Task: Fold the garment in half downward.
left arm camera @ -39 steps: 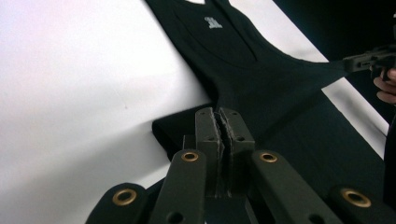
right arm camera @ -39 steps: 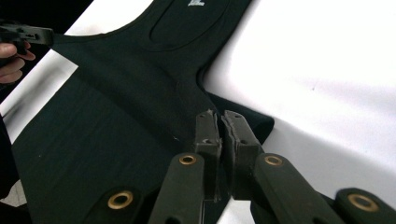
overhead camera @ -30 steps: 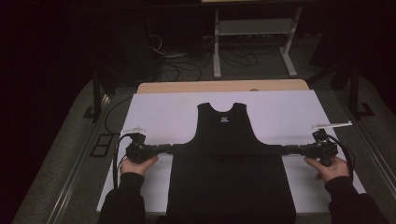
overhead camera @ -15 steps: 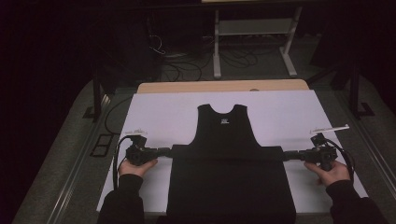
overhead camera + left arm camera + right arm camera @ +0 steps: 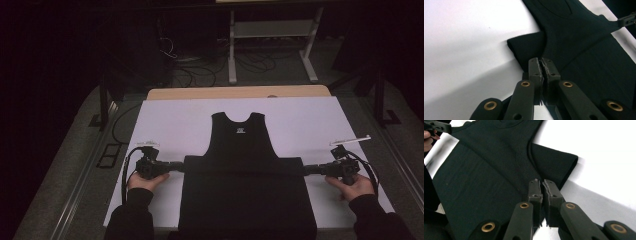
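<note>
Black tank top lies flat on white sheet; left gripper and right gripper each clamp its folded lower edge, jaws closed on fabric

- A table carries a white sheet covering nearly all but its far edge.
- A black garment lies on the sheet, reaching the near edge.

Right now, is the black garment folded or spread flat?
Folded: the black garment's lower part is doubled over its chest, with each claw, left and right, pinching the fold.
</note>
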The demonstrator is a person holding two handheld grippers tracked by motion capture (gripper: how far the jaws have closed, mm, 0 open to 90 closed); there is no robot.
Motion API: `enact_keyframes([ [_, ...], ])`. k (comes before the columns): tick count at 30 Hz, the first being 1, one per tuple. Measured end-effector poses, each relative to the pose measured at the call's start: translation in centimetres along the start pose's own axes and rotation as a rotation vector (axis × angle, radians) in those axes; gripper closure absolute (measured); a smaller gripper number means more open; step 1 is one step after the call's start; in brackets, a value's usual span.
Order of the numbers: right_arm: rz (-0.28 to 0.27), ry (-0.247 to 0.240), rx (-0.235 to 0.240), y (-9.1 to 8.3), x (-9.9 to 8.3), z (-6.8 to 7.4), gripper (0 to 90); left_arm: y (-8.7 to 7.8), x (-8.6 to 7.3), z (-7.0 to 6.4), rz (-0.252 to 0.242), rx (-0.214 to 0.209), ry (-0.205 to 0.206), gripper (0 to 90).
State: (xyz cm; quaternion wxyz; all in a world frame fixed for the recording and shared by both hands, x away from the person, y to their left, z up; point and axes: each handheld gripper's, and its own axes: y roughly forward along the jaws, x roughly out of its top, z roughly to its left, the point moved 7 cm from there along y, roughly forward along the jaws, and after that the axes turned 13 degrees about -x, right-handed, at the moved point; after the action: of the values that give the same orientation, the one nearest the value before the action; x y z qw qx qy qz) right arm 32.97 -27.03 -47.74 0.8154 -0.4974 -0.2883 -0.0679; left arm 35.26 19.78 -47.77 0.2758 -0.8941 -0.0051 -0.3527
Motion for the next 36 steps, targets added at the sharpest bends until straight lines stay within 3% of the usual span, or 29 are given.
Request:
enact_keyframes([
  [17, 0.043, 0.006, -0.020, 0.3, -0.6, -0.2, 83.7, 0.3, -0.9, 0.2, 0.053, -0.008, -0.050, 85.8],
  [26, 0.053, 0.021, -0.022, 0.3, -0.7, -0.2, 82.6, 0.7, -1.3, 0.2, 0.087, -0.016, -0.042, 84.7],
  [29, 0.042, 0.015, -0.025, 0.2, -0.7, -0.1, 80.7, 0.6, -1.3, 0.3, 0.084, -0.011, -0.041, 80.9],
  [32, 0.032, 0.003, -0.069, 0.1, -0.6, -0.3, 74.2, 0.6, -1.2, 0.2, 0.078, -0.012, -0.033, 75.8],
  [36, 0.010, 0.000, -0.094, -0.2, -0.5, -0.4, 66.0, 0.7, -1.2, 0.1, 0.089, 0.003, -0.014, 66.0],
])
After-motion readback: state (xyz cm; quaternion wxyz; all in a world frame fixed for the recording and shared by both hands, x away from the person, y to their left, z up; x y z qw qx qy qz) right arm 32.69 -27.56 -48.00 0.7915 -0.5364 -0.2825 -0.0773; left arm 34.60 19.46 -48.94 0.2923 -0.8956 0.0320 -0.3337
